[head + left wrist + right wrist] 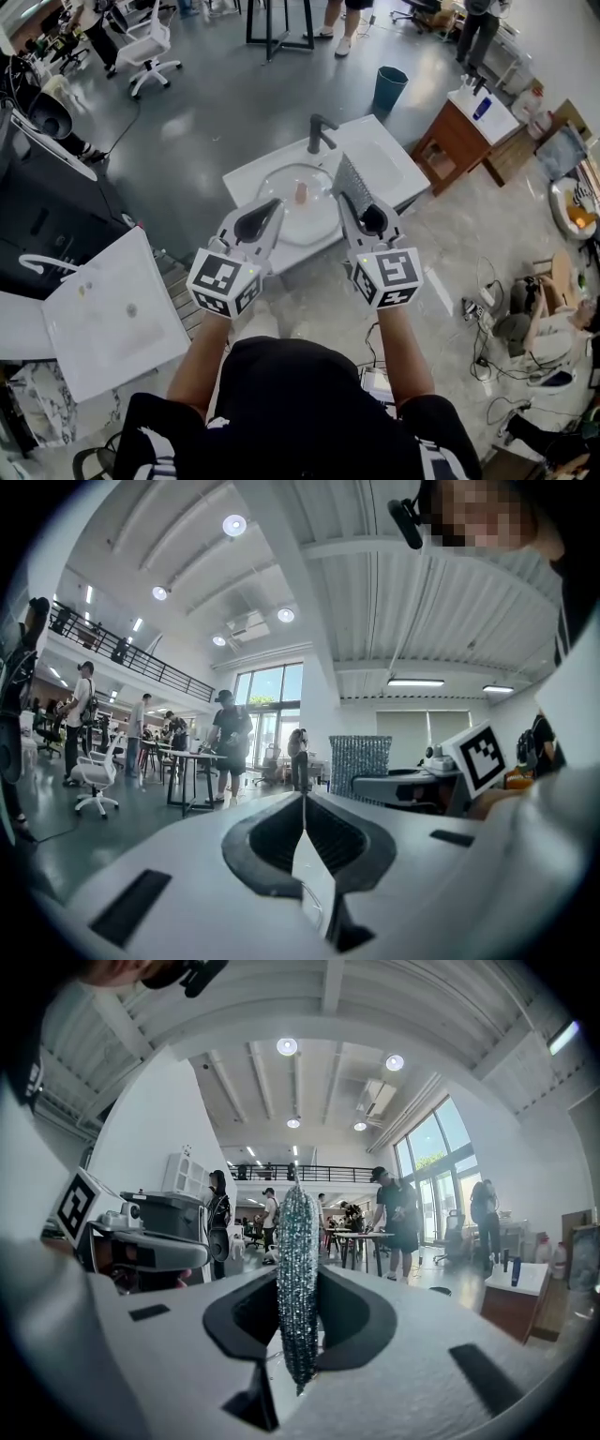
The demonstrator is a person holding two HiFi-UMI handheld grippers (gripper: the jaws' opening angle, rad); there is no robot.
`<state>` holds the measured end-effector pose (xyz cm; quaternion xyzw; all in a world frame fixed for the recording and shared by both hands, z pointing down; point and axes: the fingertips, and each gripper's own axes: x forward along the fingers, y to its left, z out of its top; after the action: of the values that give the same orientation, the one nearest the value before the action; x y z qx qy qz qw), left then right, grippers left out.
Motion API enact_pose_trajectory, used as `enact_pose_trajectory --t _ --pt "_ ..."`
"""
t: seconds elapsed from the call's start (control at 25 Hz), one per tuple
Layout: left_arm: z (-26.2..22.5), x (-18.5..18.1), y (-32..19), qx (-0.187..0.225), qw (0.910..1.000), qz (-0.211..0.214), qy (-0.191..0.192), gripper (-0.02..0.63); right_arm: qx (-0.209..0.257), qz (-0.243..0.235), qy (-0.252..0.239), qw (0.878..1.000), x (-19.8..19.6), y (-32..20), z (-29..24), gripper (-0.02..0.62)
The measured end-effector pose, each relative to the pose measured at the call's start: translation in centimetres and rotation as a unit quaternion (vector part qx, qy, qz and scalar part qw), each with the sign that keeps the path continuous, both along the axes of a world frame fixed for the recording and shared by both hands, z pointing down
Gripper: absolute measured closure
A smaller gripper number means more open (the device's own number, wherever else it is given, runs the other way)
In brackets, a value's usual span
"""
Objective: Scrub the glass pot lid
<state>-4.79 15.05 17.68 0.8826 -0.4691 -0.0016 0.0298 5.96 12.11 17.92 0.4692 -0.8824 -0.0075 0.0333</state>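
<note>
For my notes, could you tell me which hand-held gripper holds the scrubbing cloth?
The right hand-held gripper pinches the silvery cloth; the left one grips the glass lid.

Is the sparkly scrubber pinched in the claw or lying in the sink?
Pinched, not in the sink. The right gripper has its jaws shut on the scrubber, which stands upright between them.

The head view looks steeply down from above the person, near enough that the white counter (389, 169) sits at mid-frame with the floor (216, 103) all around. The left gripper view sits close behind the jaws of the left gripper (303, 799) and faces level across the hall. The right gripper view rides likewise on the right gripper (298, 1274). Both share a table (192, 755) with a person in black (230, 733), and each catches the other gripper's marker cube (483, 757) at its edge.
</note>
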Motion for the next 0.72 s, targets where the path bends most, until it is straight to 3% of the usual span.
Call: enact_pose_trajectory --t 0.32,0.72 --pt "0.1 -0.9 -2.0 -0.002 1.0000 0.003 0.003 0.598 -0.005 -0.002 0.004 1.000 -1.2 -1.9 0.4 0.525" --pt "0.7 -2.5 -8.4 -0.003 0.9998 0.021 0.007 0.598 -0.013 0.018 0.011 1.000 -2.9 -7.6 1.1 0.525"
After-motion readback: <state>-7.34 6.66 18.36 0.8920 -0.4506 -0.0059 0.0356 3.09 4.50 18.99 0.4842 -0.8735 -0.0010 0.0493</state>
